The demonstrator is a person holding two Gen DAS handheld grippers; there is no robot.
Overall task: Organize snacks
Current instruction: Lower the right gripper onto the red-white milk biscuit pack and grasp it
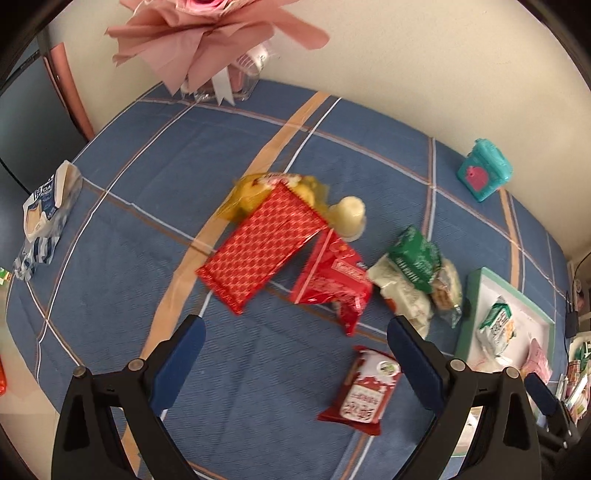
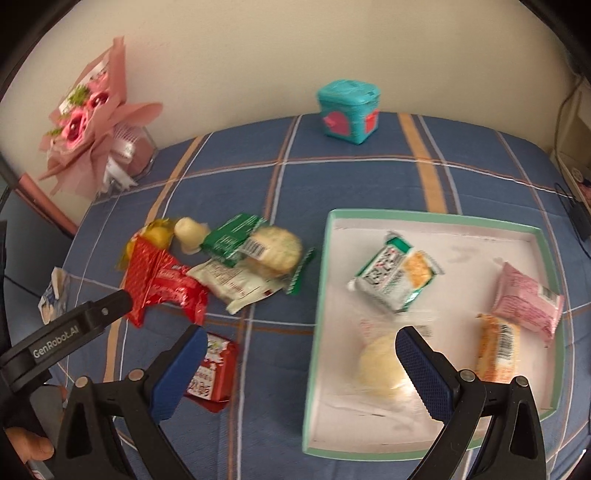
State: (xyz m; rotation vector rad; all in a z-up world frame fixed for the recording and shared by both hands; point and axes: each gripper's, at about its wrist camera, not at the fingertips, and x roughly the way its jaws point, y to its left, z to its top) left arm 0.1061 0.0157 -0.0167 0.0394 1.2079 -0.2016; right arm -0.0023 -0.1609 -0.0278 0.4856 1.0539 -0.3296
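A pile of snacks lies on the blue plaid cloth: a red patterned pack (image 1: 260, 251), a red wrapper (image 1: 334, 284) (image 2: 162, 288), a yellow bag (image 1: 273, 188), a pale pudding cup (image 1: 349, 216) (image 2: 188, 232), green and white packs (image 1: 413, 269) (image 2: 240, 254). A small red-and-white pack (image 1: 364, 391) (image 2: 212, 373) lies nearest. My left gripper (image 1: 295, 339) is open above the cloth, short of the pile. My right gripper (image 2: 301, 354) is open over the edge of the green-rimmed tray (image 2: 321, 288) (image 1: 471, 295), which holds a green cracker pack (image 2: 395, 277), a pink pack (image 2: 524, 301), an orange pack (image 2: 498, 347) and a clear-wrapped bun (image 2: 376, 365).
A pink paper bouquet (image 1: 207, 33) (image 2: 88, 122) stands at the back left by the wall. A teal box (image 1: 484, 170) (image 2: 349, 110) sits at the back. A blue-and-white bag (image 1: 44, 221) (image 2: 53, 295) lies at the cloth's left edge. Clutter lies beyond the right edge.
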